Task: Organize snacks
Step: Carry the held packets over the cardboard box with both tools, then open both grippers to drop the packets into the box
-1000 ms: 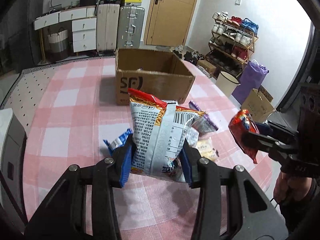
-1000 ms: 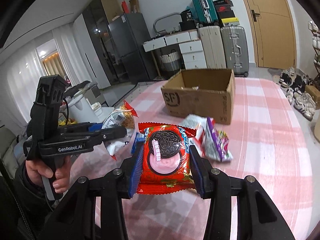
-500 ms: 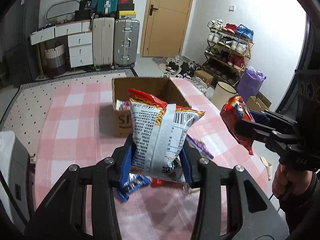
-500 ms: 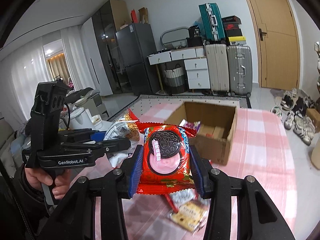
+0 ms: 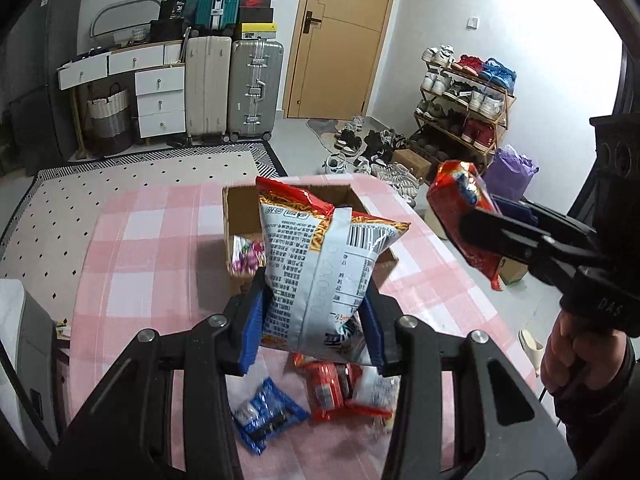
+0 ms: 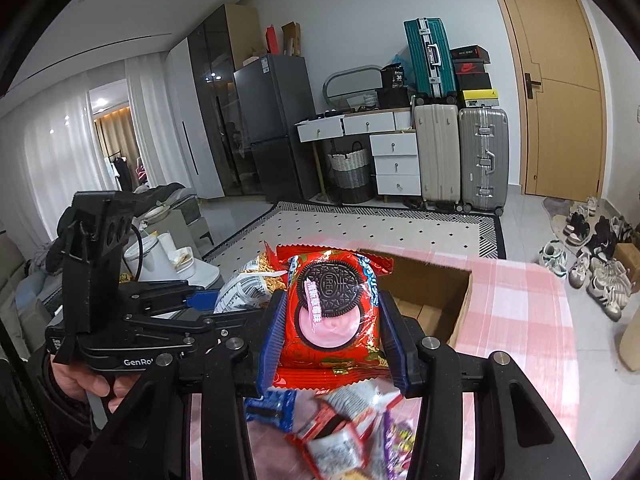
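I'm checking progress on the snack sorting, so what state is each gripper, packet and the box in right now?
left gripper: shut on the noodle snack bag, held clear of the table.
right gripper: shut on the red Oreo packet, also lifted.
cardboard box: open on top, with at least one pink-wrapped snack inside.
blue packet: lying loose on the pink checked tablecloth.
red packets: lying loose beside it.

1. Left wrist view: close behind its fingers, angled down over the table (image 5: 132,248), facing the cardboard box (image 5: 236,216) at the far edge.
2. Right wrist view: shallower, same facing.
3. Shared: box (image 6: 460,300), door, suitcases, each other's gripper.
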### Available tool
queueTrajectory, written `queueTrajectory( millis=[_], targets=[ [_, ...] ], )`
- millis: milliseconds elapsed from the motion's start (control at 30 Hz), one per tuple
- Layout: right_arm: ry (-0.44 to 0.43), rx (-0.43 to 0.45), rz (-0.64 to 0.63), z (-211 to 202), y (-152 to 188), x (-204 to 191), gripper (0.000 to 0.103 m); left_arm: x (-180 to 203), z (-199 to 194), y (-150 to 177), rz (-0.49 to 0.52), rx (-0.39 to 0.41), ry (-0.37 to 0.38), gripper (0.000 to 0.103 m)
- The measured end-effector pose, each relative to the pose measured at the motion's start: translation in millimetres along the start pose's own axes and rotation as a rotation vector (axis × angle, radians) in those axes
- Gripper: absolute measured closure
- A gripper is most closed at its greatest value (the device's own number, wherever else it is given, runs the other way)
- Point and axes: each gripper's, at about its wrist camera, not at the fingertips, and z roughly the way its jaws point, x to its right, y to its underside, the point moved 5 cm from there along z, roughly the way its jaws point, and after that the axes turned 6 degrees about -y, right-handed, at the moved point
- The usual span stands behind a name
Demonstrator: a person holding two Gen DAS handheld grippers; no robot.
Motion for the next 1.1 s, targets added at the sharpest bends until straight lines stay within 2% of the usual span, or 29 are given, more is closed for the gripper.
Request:
queueTrajectory(
  millis=[333, 533, 900, 1100],
  targets=[
    [0.013, -0.009, 0.014, 34, -42, 39, 0.058, -5, 48, -72, 0.007, -0.005, -0.007, 0.064],
    [0.024, -0.030, 0.039, 61, -59, 66, 0.058, -11, 92, -109, 0.009, -0.022, -0.010, 0.063],
    [0.049, -0.110, 0.111, 122, -45, 114, 0.058, -23, 190, -114, -0.038, -0.120, 0.007, 0.063],
    [0.057, -0.142, 0.122, 142, -31, 126, 0.058, -30, 223, -109, -0.057, -0.139, 0.016, 0.063]
  ],
)
